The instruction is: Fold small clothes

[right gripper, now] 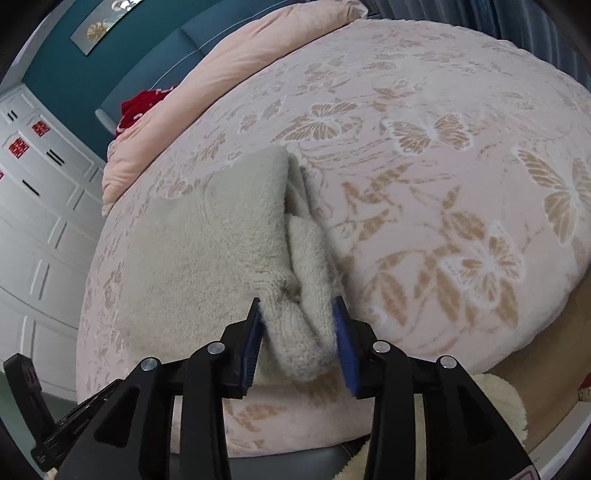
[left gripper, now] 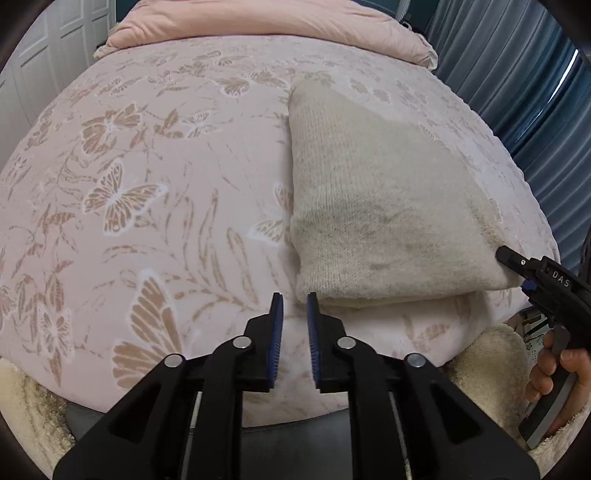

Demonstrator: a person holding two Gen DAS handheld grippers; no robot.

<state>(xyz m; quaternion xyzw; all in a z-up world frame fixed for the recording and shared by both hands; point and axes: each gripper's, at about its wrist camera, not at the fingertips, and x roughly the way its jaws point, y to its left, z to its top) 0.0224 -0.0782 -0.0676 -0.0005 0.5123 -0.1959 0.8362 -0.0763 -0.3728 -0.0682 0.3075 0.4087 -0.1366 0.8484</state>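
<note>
So here's where I'm at with the cream fuzzy knit garment (left gripper: pixel 376 206). It's lying partly folded on the pink butterfly-print bed cover (left gripper: pixel 155 192), up against the cover's near edge and toward its right side in my left wrist view, with its long axis running from that near edge back toward the plain pink pillow (left gripper: pixel 266 26) at the far end.

My right gripper (right gripper: pixel 297 321) has a bunched fold of the knit's near corner between its blue pads, which press on it from both sides, so I'd call that a grip. My left gripper (left gripper: pixel 295 314) has its jaws only a narrow gap apart with nothing in them, hanging over the cover just left of the garment's near left corner.

So the knit lies forward and right of the left jaws, and that left corner is my guess for the next grab.
</note>
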